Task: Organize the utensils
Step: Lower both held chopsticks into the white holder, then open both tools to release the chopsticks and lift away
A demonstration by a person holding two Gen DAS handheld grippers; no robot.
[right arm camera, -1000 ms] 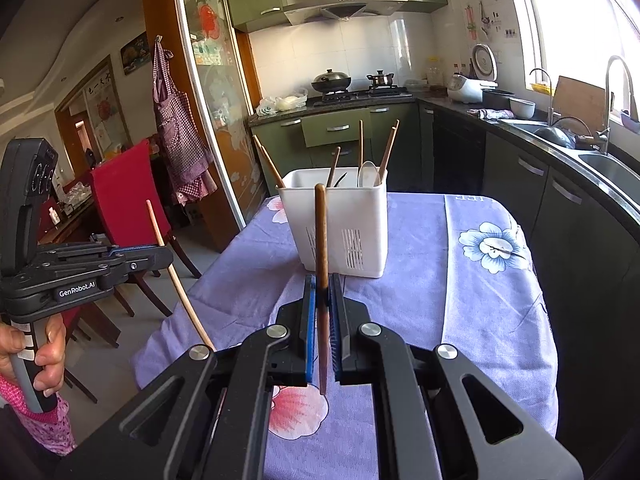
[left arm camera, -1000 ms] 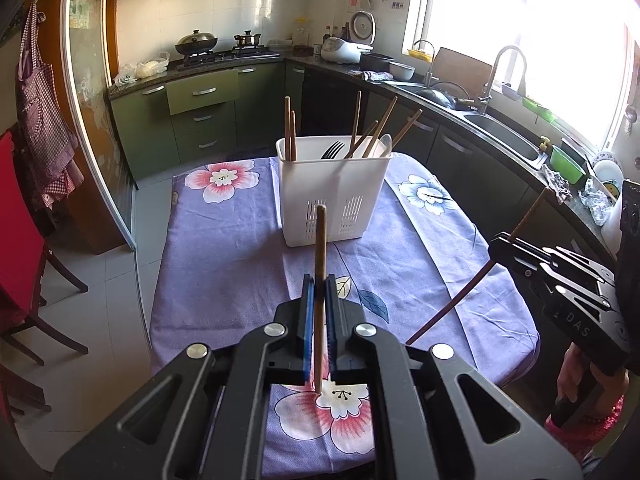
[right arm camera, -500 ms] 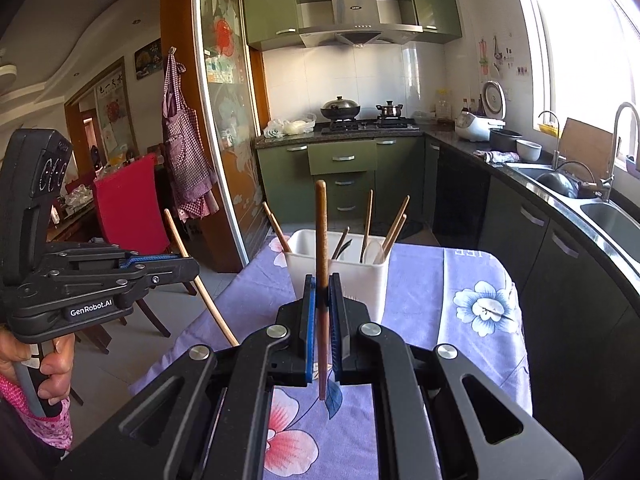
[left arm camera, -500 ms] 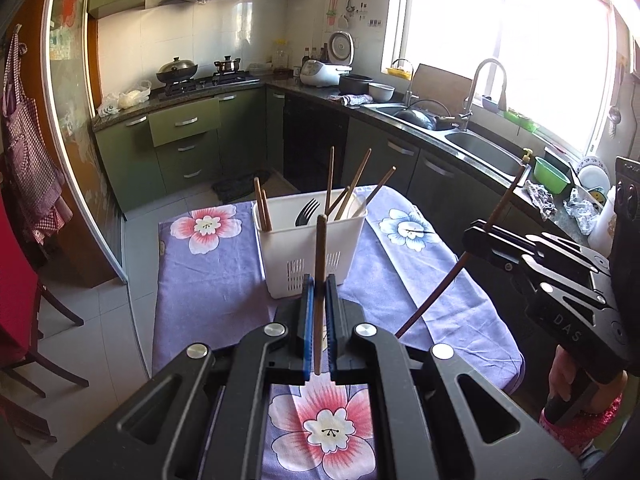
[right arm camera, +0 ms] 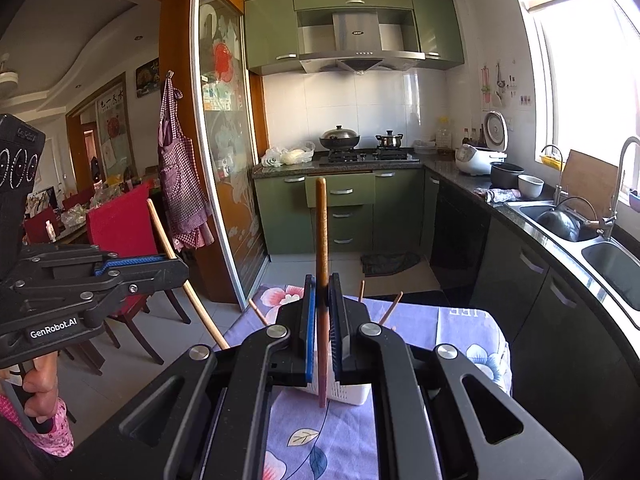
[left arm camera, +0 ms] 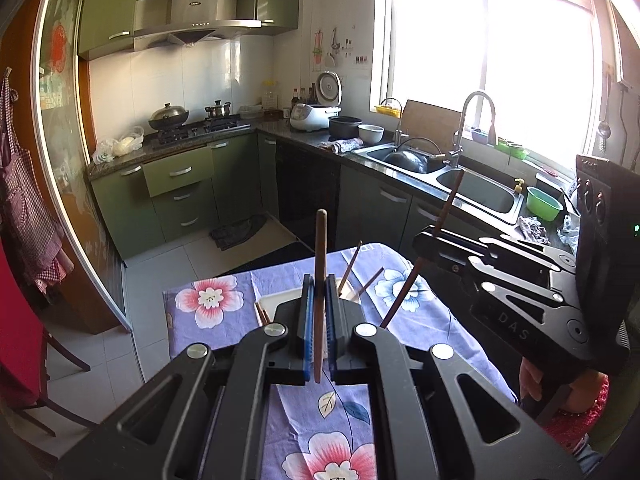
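Observation:
My left gripper (left arm camera: 319, 312) is shut on a brown wooden chopstick (left arm camera: 320, 248) that stands upright between the blue pads. My right gripper (right arm camera: 322, 312) is shut on another brown chopstick (right arm camera: 321, 232), also upright. Both grippers are raised above the white utensil holder (right arm camera: 352, 394), which is mostly hidden behind the jaws. In the left wrist view only its rim (left arm camera: 269, 301) shows. Several chopsticks (left arm camera: 350, 267) stick out of it. The right gripper (left arm camera: 430, 246) shows in the left wrist view with its chopstick (left arm camera: 450, 200). The left gripper (right arm camera: 176, 270) shows in the right wrist view.
The holder stands on a table with a purple flowered cloth (left arm camera: 208, 300). A red chair (right arm camera: 124, 228) stands to the left. Green cabinets, the stove (right arm camera: 360, 156) and the sink counter (left arm camera: 472, 192) run along the back and right.
Both grippers have risen and tilted up with their chopsticks. The holder has dropped low in both views, behind the jaws.

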